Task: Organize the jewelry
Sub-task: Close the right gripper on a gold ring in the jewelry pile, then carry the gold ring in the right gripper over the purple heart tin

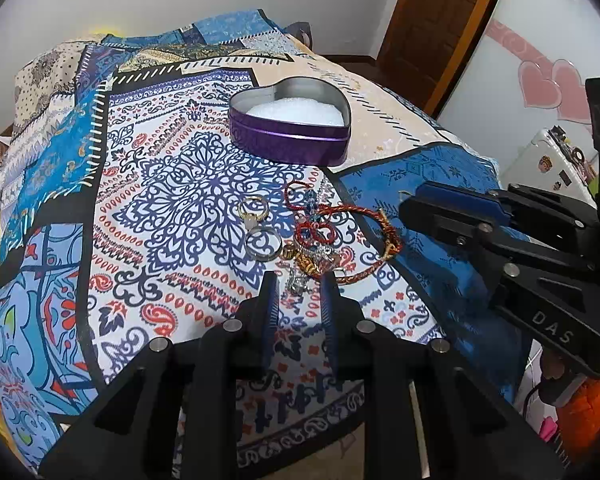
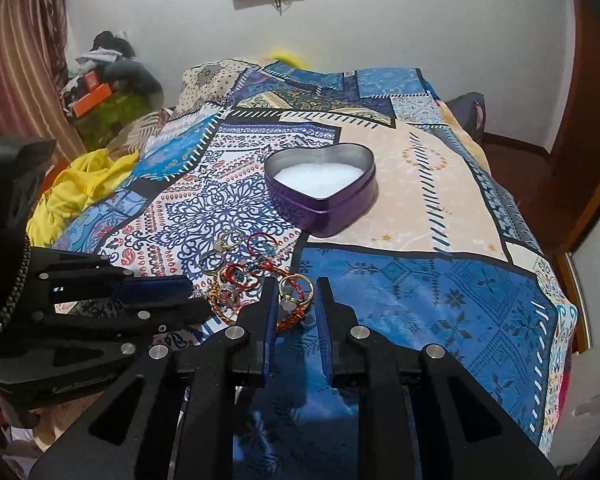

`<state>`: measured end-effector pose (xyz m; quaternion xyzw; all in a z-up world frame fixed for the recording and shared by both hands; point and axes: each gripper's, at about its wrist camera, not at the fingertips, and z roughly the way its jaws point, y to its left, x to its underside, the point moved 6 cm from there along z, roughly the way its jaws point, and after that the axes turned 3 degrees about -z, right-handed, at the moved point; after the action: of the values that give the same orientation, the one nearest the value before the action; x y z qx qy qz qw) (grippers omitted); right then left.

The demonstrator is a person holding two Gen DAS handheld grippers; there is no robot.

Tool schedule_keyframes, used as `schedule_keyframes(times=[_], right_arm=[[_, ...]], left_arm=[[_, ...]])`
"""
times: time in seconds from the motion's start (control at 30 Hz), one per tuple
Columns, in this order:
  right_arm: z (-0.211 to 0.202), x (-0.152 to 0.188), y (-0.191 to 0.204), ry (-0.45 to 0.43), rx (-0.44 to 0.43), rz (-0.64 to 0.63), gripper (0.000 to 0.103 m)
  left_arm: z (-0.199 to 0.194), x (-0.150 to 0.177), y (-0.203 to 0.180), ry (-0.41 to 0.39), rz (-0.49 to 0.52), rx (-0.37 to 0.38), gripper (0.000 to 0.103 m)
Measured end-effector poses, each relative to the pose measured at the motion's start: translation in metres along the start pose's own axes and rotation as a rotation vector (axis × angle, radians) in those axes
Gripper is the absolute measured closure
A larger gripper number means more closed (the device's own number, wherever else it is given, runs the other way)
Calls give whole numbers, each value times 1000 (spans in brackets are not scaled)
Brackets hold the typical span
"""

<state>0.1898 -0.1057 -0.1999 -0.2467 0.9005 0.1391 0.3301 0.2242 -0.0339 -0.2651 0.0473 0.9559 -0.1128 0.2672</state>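
Note:
A purple heart-shaped tin (image 1: pixel 290 130) with white foam inside stands open on the patterned bedspread; it also shows in the right wrist view (image 2: pixel 323 189). A pile of jewelry (image 1: pixel 312 236) lies in front of it: red cord bracelets, a gold ring (image 1: pixel 253 205), a silver ring (image 1: pixel 263 243), small charms. My left gripper (image 1: pixel 298 280) is open just before a silver charm (image 1: pixel 297 282). My right gripper (image 2: pixel 296 285) holds a gold ring with a pale stone (image 2: pixel 295 291) between its fingers, over the pile's right edge.
The bedspread (image 2: pixel 440 288) drops off at the right and near edges. A yellow cloth (image 2: pixel 80 188) lies at the bed's left side. A wooden door (image 1: pixel 436 20) and a white cabinet with pink hearts (image 1: pixel 540 80) stand to the right.

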Motion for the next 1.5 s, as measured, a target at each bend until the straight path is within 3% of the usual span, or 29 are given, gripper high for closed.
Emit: schedule_keyframes(times=[0.17,0.5,1.07,1.5], right_arm=[[-2,0,-7,-6,5,16,87],[-8,-10,-14,-39,10,30,87],[-19,-58,-30,-144,40,31,87],[-2,-88,-38,-165,39,15,87]], left_arm=[[3,0,-1,-17,22,-25,93],[-10,-8,4,-49,-1,-27,94],[-58,-85,-1,-250,39,-40,94],[-44,-123,-1,-284,52,-25,94]])
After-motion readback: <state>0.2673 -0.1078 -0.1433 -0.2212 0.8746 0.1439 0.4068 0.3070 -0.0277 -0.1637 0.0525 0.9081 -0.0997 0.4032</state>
